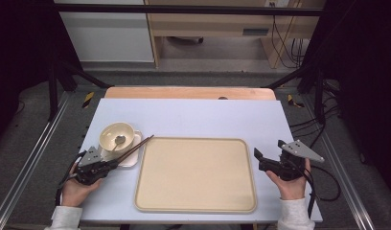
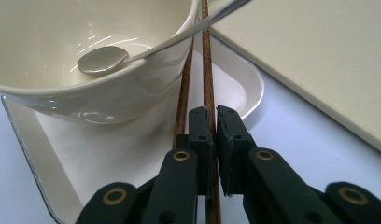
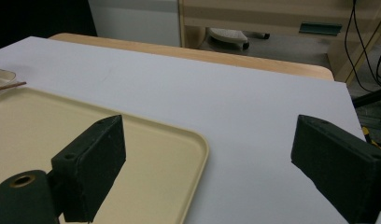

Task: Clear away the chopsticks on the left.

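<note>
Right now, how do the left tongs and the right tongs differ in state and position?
The left tongs are shut on the chopsticks beside the bowl; the right tongs stand wide open with nothing between them. The left tongs sit left of the tray over the small white plate; the right tongs hover past the tray's right edge, above the bare table. Both are black and hand-held.

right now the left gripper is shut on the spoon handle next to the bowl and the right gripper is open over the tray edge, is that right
Not quite: the left gripper is shut on the wooden chopsticks, not the spoon, which lies in the bowl; the left gripper view shows it. The rest holds: the right gripper is open over the tray edge.
</note>
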The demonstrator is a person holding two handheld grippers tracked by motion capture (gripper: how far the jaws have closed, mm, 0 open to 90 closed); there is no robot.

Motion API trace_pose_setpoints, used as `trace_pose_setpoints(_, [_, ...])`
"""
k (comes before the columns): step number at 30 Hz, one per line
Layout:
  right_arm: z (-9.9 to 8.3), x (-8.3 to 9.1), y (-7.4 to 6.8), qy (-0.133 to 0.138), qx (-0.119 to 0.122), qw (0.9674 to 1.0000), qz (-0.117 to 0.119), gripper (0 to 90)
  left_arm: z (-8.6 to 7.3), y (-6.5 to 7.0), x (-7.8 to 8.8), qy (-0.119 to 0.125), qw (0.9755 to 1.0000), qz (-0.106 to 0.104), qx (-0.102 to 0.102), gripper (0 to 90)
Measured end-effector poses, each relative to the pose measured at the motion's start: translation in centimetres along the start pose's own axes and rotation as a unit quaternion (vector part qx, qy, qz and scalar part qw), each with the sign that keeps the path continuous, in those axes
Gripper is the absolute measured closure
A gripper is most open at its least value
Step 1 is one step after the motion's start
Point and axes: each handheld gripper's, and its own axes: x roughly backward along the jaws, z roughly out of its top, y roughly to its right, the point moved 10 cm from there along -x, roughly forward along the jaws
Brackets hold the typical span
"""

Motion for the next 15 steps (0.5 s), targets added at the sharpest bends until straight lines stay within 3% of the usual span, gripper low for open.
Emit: trace_pose_setpoints(15, [0.0, 0.2, 0.2, -0.001, -0.004, 1.0, 0.0, 8.9, 1.1, 1.9, 0.9, 0.017, 0.9998, -0.003, 0.005, 85.0])
